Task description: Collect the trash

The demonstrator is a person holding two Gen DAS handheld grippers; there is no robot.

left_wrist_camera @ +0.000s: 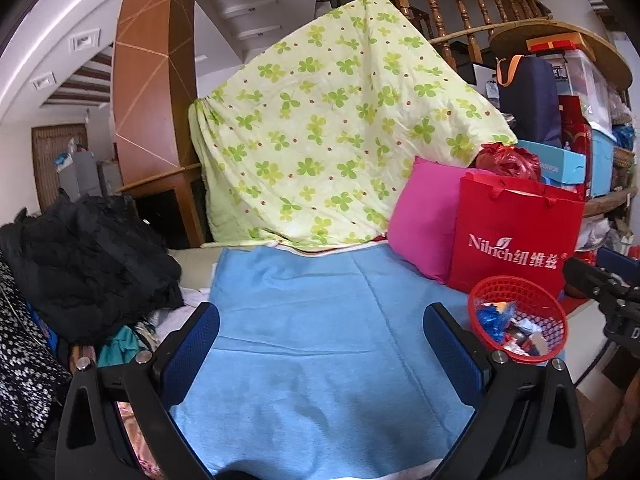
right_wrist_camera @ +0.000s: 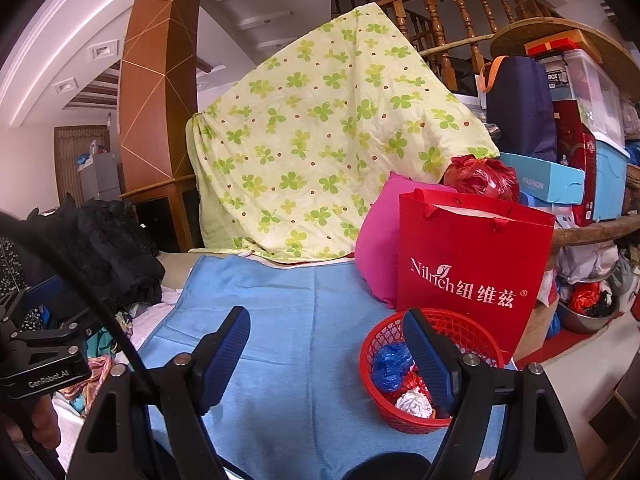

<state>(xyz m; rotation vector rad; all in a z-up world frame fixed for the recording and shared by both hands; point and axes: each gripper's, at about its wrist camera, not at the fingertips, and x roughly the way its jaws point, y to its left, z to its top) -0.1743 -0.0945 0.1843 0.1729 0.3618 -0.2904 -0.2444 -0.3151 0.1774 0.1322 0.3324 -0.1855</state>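
From the left wrist, the left gripper (left_wrist_camera: 320, 344) gapes wide and empty over the blue towel (left_wrist_camera: 320, 320), the red basket (left_wrist_camera: 520, 292) of trash to its right; from the right wrist, the right gripper (right_wrist_camera: 332, 356) likewise stands open, empty, its right finger (right_wrist_camera: 428, 364) before that basket (right_wrist_camera: 452, 320)

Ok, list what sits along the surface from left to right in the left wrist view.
Black clothes pile → blue towel → pink pillow → red gift bag.
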